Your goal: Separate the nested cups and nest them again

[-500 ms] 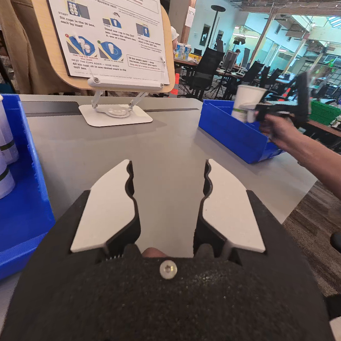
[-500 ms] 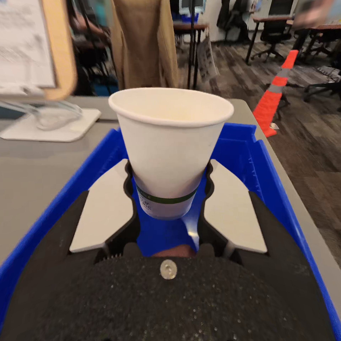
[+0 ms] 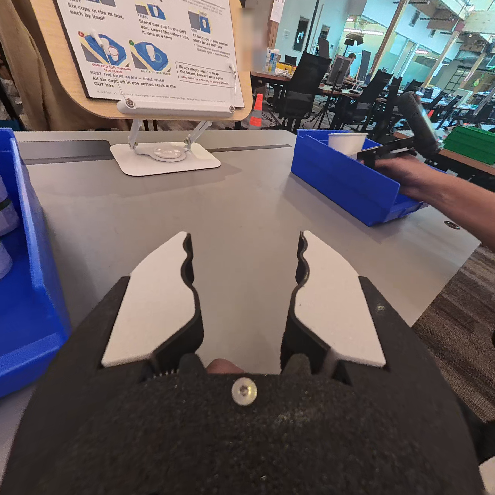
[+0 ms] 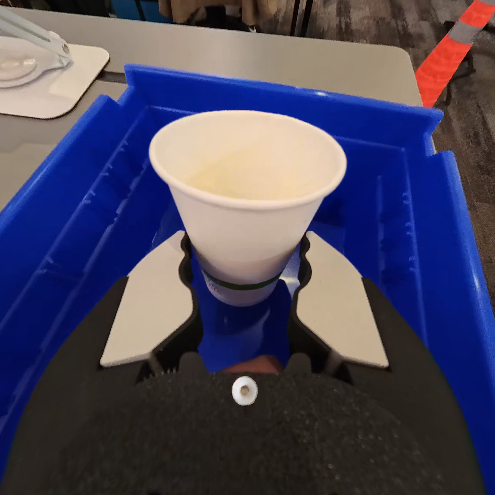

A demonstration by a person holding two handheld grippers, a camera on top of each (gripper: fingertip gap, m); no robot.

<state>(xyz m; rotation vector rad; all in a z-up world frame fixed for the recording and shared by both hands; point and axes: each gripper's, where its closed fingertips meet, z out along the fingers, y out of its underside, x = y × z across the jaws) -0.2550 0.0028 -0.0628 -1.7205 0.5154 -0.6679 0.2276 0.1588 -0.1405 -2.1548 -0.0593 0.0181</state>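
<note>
Left view faces across the table [image 3: 241, 203]; right view looks closely into the shared blue bin [image 4: 80, 203].

Open office: black chairs [image 3: 302, 88], desks [image 3: 292, 76], glass walls, patterned carpet [image 3: 455, 308], orange cone [image 3: 255, 113].

Cup [image 4: 246, 214] inside bin [image 4: 80, 203]

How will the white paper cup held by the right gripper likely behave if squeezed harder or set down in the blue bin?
The paper cup looks thin-walled and empty, so probably light and apt to dent if the right gripper clamps harder. Its narrow base under a wide rim suggests it may tip easily in the blue bin. The smooth taper could let it slip upward.
</note>
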